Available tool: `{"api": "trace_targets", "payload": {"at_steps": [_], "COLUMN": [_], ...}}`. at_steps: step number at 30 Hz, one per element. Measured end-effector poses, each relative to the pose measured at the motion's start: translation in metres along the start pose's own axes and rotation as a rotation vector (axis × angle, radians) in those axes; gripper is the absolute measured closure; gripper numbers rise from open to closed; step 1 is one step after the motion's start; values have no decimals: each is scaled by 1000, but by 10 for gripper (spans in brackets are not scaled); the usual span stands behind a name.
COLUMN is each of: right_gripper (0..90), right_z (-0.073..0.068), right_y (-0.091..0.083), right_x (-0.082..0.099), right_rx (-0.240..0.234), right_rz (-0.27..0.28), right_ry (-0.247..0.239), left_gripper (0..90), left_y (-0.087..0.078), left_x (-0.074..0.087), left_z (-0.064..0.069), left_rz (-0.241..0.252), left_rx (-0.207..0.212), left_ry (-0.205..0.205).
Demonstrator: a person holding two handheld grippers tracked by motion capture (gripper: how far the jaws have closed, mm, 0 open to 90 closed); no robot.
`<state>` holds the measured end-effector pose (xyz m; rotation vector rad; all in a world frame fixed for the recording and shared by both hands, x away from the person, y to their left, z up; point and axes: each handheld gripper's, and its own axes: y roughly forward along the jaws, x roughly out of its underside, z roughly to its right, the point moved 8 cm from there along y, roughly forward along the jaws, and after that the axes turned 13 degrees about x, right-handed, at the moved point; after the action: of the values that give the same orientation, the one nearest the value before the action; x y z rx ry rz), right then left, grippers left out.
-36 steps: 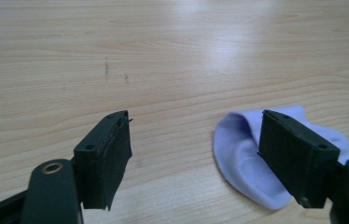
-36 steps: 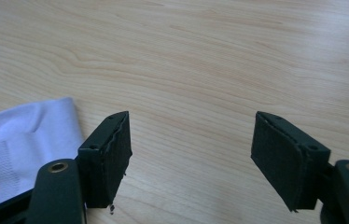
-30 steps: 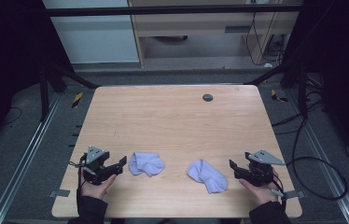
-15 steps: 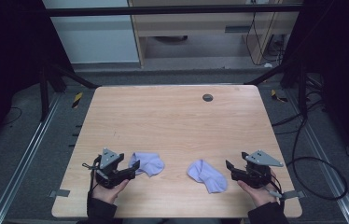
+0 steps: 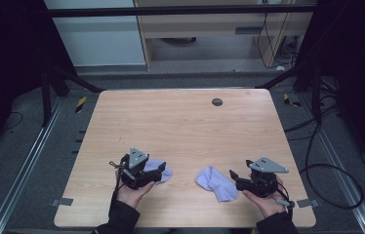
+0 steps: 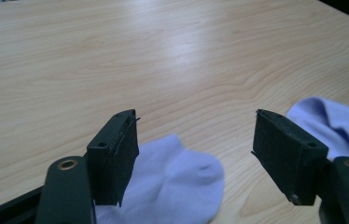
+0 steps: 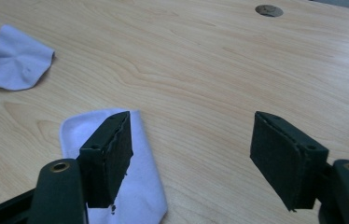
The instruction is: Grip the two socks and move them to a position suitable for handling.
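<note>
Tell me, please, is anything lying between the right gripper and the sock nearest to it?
Nothing visible does: the right gripper is open right beside the sock, with bare table around.

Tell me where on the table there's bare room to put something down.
The whole far half of the table is bare, apart from the small round hole near the far edge. A narrow bare strip lies between the left sock and the right sock. The near edge is crowded: the left gripper and right gripper, jaws open, at the socks.
</note>
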<state>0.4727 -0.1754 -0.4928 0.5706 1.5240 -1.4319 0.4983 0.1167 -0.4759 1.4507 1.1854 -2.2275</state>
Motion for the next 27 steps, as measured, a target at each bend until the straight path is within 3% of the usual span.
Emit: {"api": "trace_targets", "payload": {"at_steps": [9, 21, 27], "right_gripper": [333, 422, 465], "right_z": [-11, -28, -37], "right_y": [-4, -5, -5], "right_x": [5, 19, 28], "right_rx": [-34, -90, -111], "right_rz": [-14, -45, -77], "right_ry": [-18, -46, -65], "left_gripper": [318, 357, 401], "left_y": [23, 50, 66], "left_x": [-18, 5, 21], "left_z": [26, 46, 54], "left_rz": [44, -66, -98], "left_rx": [49, 45, 65], "left_ry": [-10, 57, 55]}}
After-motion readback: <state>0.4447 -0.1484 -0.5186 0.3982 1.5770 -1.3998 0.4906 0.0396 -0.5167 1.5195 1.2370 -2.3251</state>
